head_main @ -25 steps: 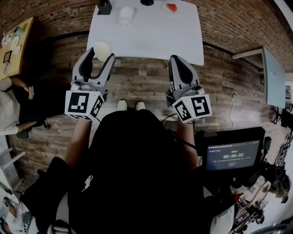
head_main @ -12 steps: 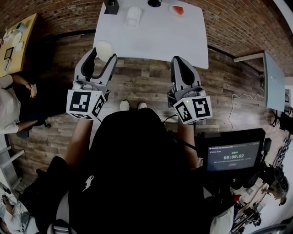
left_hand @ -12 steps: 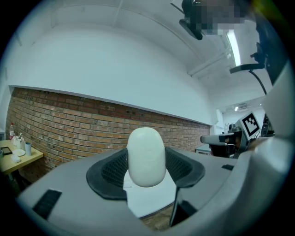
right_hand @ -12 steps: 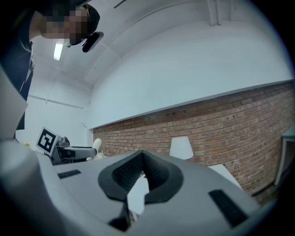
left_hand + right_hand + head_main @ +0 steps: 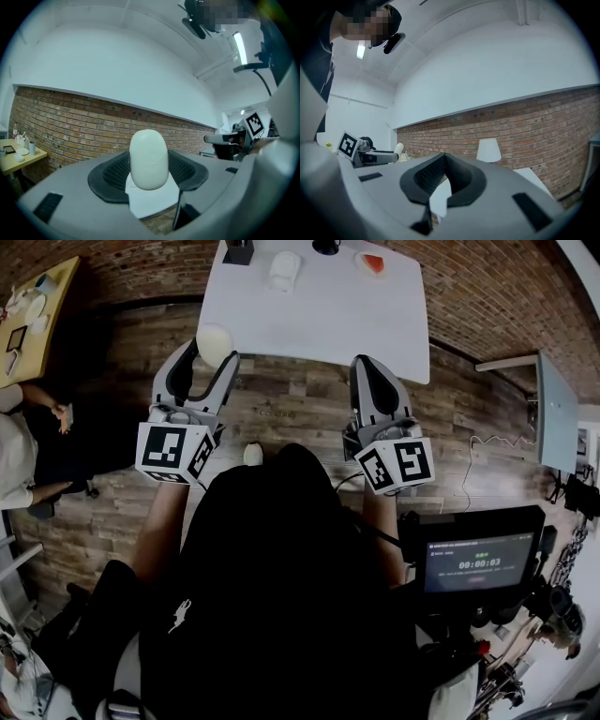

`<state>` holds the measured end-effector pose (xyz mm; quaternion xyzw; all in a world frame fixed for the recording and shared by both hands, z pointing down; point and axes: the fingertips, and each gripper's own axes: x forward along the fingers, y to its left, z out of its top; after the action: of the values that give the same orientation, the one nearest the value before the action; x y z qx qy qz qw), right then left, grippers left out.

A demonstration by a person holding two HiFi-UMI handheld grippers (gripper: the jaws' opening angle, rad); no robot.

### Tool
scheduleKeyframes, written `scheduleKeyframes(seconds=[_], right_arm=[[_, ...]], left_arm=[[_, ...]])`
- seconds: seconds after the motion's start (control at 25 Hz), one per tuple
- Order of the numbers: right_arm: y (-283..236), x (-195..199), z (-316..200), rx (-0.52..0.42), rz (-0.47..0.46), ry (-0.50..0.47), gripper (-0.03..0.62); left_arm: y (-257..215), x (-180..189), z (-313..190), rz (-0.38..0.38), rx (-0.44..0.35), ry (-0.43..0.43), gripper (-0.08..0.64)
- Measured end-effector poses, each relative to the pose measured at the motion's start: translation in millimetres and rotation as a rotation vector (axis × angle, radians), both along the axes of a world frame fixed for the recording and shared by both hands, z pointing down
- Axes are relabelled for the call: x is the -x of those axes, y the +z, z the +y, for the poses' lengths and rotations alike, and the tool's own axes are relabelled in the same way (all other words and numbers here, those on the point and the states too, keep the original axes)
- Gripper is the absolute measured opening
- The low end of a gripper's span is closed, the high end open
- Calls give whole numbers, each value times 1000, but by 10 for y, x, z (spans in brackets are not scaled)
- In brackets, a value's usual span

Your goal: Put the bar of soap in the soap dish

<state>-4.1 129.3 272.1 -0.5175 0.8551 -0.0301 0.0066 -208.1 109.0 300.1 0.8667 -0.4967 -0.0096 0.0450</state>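
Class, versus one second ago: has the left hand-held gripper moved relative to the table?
Yes. Left hand-held gripper, holding the bar of soap, shifted toward the near-left corner of the table.

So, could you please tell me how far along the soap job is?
Done: the bar of soap is picked up, clamped in the left hand-held gripper. In hand: it is held at the near edge of the white table. Left: carry it across to what looks like the soap dish at the far side and set it in. The right hand-held gripper is shut and empty.
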Motion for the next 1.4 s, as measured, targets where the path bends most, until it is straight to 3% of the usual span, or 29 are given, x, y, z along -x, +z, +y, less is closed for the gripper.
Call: scheduleKeyframes(seconds=[1.04, 1.4], right_arm=[[87, 127, -176, -4, -26, -8, 3], [107, -107, -666, 2, -41, -31, 3]], left_arm=[[68, 98, -82, -18, 2, -6, 259], [72, -167, -521, -37, 13, -20, 259]])
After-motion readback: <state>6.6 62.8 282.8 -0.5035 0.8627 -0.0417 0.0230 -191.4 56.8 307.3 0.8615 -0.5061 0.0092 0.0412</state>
